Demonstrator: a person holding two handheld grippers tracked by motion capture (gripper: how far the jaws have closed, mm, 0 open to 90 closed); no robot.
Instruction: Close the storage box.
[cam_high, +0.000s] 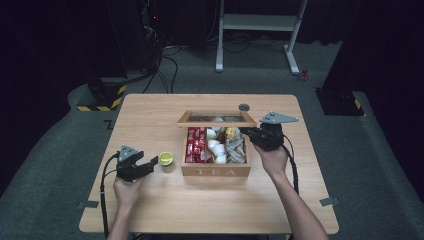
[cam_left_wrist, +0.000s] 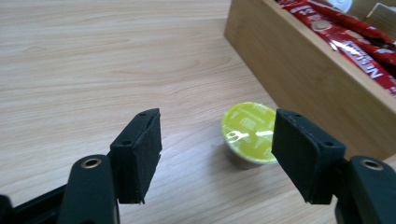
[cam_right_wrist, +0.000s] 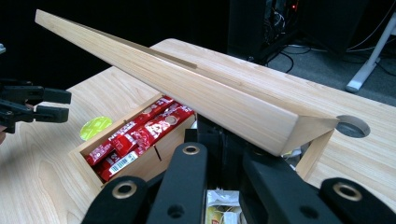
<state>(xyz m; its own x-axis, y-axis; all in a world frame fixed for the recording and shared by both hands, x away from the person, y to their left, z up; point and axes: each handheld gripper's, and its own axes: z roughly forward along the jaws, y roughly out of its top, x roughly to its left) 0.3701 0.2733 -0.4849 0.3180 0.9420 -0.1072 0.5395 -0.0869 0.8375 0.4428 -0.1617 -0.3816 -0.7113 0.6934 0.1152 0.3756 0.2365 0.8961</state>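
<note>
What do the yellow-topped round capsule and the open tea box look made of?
Yellow-topped capsule: seemingly foil lid, shiny with glare streaks; the body's material is unclear. Open tea box: light wood, matte, with visible grain, "TEA" on its front.

Bare table lies left; the tea box (lid raised) blocks right.

Both claws are black, the left claw and right claw alike, each topped by a grey three-cornered plate, trailing a black cable. Brass-ringed screw holes mark the arms; forearms are bare of sleeves.
</note>
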